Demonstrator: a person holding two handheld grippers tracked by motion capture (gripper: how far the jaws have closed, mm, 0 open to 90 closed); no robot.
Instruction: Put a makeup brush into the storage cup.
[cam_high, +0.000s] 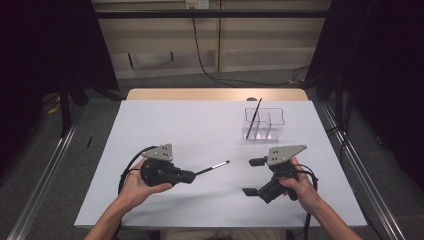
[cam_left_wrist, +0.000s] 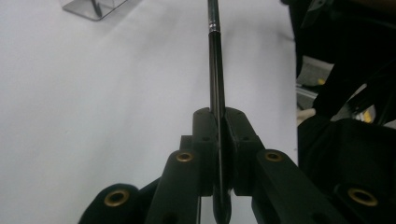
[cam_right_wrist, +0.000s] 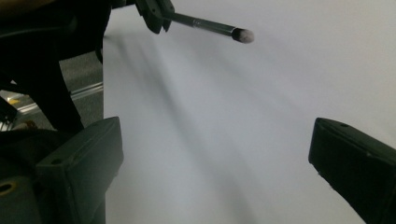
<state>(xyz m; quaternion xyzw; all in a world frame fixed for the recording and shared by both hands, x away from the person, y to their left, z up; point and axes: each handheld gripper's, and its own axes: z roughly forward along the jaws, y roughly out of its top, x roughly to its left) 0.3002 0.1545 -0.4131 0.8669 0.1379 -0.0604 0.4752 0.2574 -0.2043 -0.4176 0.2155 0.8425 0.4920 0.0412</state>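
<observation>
**Currently: brush held in left jaws, tip offered toward open right jaws**

The left gripper (cam_high: 192, 175) is pressed closed on the lower handle of a slim black makeup brush (cam_high: 212, 168); in the left gripper view the handle (cam_left_wrist: 215, 79) is seen pinched between the two pads and running straight out along the jaws. The brush is carried above the white counter (cam_high: 175, 125), its long axis pointing from the left gripper toward the right gripper (cam_high: 253, 176), bristle tip (cam_right_wrist: 243, 35) leading. The right jaws are spread wide and hold nothing; the tip lies near them but apart. A handover is judged likely.

At the far right of the counter a clear divided organizer (cam_high: 264, 123) stands. One dark brush (cam_high: 253, 118) leans in its left compartment; the other compartments appear vacant.
</observation>
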